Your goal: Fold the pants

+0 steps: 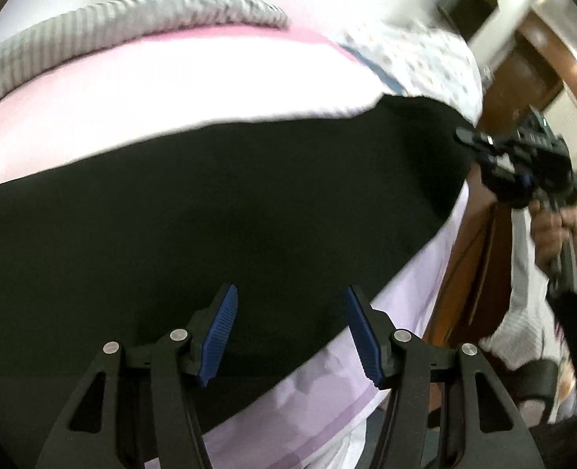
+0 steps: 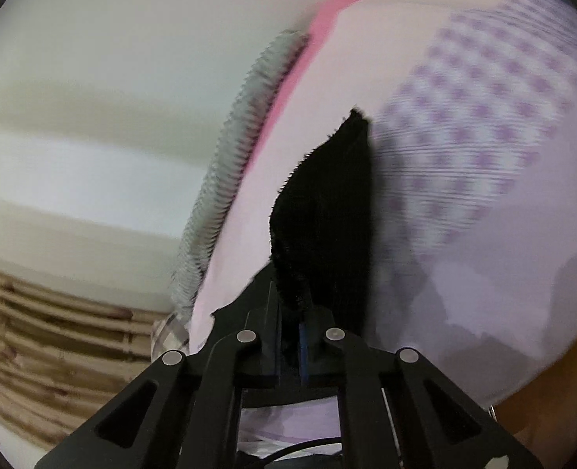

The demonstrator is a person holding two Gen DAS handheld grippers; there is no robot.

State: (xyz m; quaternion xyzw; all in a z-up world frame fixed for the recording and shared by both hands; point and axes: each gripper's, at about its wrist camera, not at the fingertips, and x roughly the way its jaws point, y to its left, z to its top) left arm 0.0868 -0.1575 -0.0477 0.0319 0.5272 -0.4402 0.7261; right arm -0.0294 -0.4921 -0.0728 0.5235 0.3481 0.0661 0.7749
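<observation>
The black pants (image 1: 218,203) lie spread across a bed with a pale pink sheet (image 1: 171,90). My left gripper (image 1: 290,332) is open just above the near part of the pants, its blue pads (image 1: 220,332) apart with nothing between them. My right gripper (image 2: 290,324) is shut on an edge of the black pants (image 2: 327,211) and holds that fabric lifted off the bed. The right gripper also shows in the left wrist view (image 1: 522,164), held by a hand off the right side of the bed.
A grey ribbed blanket (image 1: 112,27) runs along the far edge of the bed. A patterned white cloth (image 1: 421,58) lies at the far right. A purple checked sheet (image 2: 483,136) covers the mattress. Wooden furniture (image 1: 472,281) stands to the right of the bed.
</observation>
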